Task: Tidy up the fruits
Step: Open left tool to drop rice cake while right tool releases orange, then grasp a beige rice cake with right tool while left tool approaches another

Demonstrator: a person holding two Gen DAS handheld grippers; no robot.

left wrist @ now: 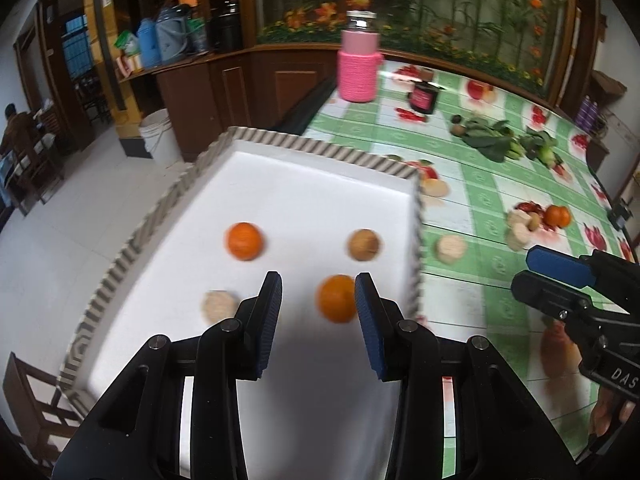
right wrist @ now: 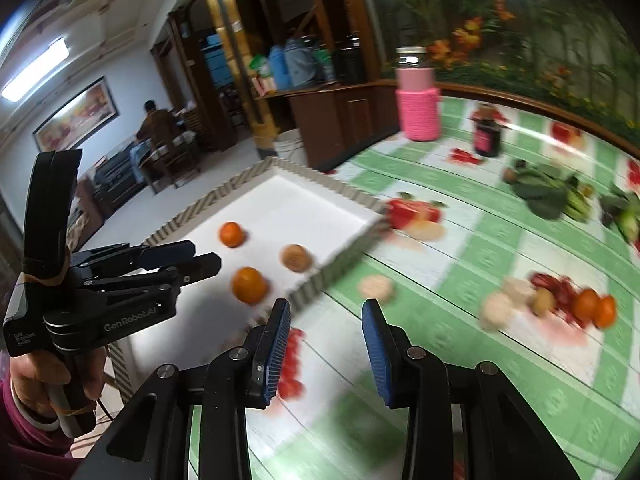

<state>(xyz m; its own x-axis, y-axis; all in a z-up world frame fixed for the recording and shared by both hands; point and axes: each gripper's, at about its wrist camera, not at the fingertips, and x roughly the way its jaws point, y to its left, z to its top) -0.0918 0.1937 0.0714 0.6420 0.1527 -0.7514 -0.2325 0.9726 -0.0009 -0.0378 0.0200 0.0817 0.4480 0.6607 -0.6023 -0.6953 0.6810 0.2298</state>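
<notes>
Grippers: left gripper (left wrist: pixel 318 292) and right gripper (right wrist: pixel 326 322) are being held apart, nothing gripped.
Tray (left wrist: pixel 320 184): four fruits are being kept.
Table (right wrist: pixel 460 264): more fruits are being left.

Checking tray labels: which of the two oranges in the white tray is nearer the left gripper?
The nearer orange, just beyond the left gripper and level with its fingertips. The other orange lies farther back and to the left in the tray.

We see four fruits in the tray (left wrist: pixel 280 136), which sits at the table's (left wrist: pixel 472 184) left end. More fruits (left wrist: pixel 536 220) lie right of it, a bottle (left wrist: pixel 358 68) behind.
</notes>
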